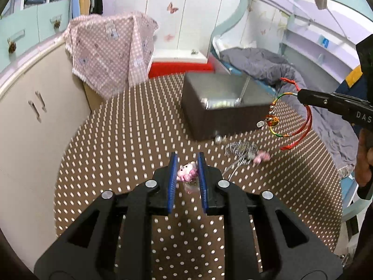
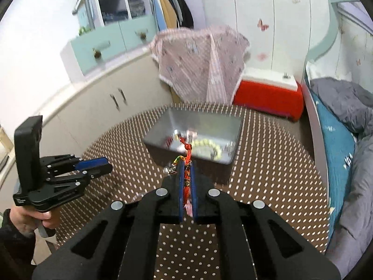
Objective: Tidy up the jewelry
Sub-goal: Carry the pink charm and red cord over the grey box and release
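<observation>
- Left gripper (image 1: 187, 163) angled down over the dotted brown tabletop (image 1: 121, 140); blue pads nearly together, pinching a small pink charm (image 1: 186, 171).
- Right gripper (image 2: 186, 170) also tilted down, jaws fully closed on a red cord bracelet (image 2: 187, 175); in the left wrist view its loop with multicoloured strand and small charms hangs free in the air.
- Person's hand (image 2: 25, 217) grips the left tool's handle.
- Grey metal box (image 2: 193, 137) sits ahead on the table, open; a pale beaded bracelet (image 2: 206, 148) inside.
- More jewelry (image 1: 247, 151) lies blurred on the table, just before the box.
- Pink cloth (image 1: 109, 49) drapes behind.
</observation>
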